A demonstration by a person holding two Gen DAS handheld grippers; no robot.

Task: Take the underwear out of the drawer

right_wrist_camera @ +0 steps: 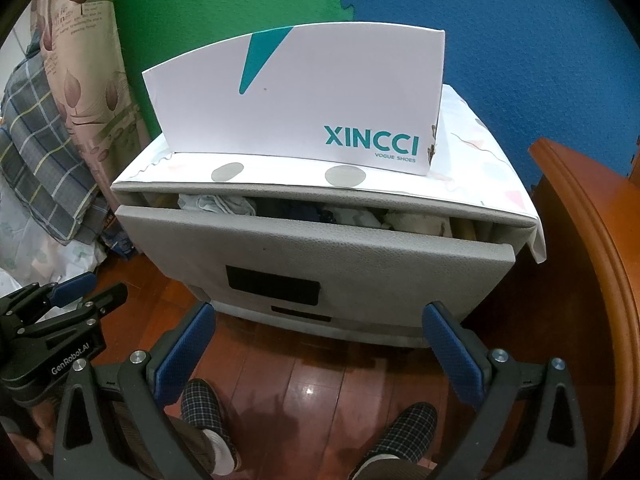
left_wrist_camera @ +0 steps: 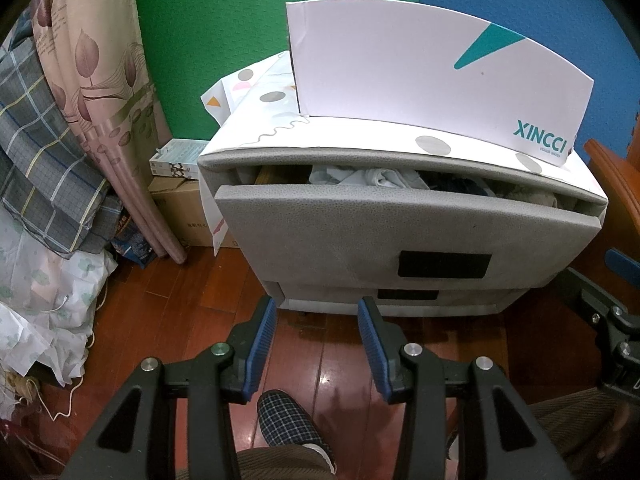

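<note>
A grey fabric drawer unit stands on the wood floor. Its top drawer point(left_wrist_camera: 400, 220) point(right_wrist_camera: 312, 252) is pulled out a little. Folded underwear and other clothes, white point(left_wrist_camera: 360, 178) point(right_wrist_camera: 218, 204) and dark point(right_wrist_camera: 304, 212), show in the gap. My left gripper point(left_wrist_camera: 318, 312) is open and empty, held low in front of the unit. My right gripper point(right_wrist_camera: 318, 320) is open wide and empty, also in front of the unit and below the drawer front. The left gripper also shows in the right wrist view point(right_wrist_camera: 78, 294).
A white XINCCI shoe box point(left_wrist_camera: 420, 68) point(right_wrist_camera: 312, 104) stands on the unit's top. A curtain point(left_wrist_camera: 100, 100) and plaid cloth point(left_wrist_camera: 44, 160) hang left; cardboard boxes point(left_wrist_camera: 180, 204) lie behind. An orange wooden piece point(right_wrist_camera: 592, 260) is at right. My slippered feet point(right_wrist_camera: 208, 404) are below.
</note>
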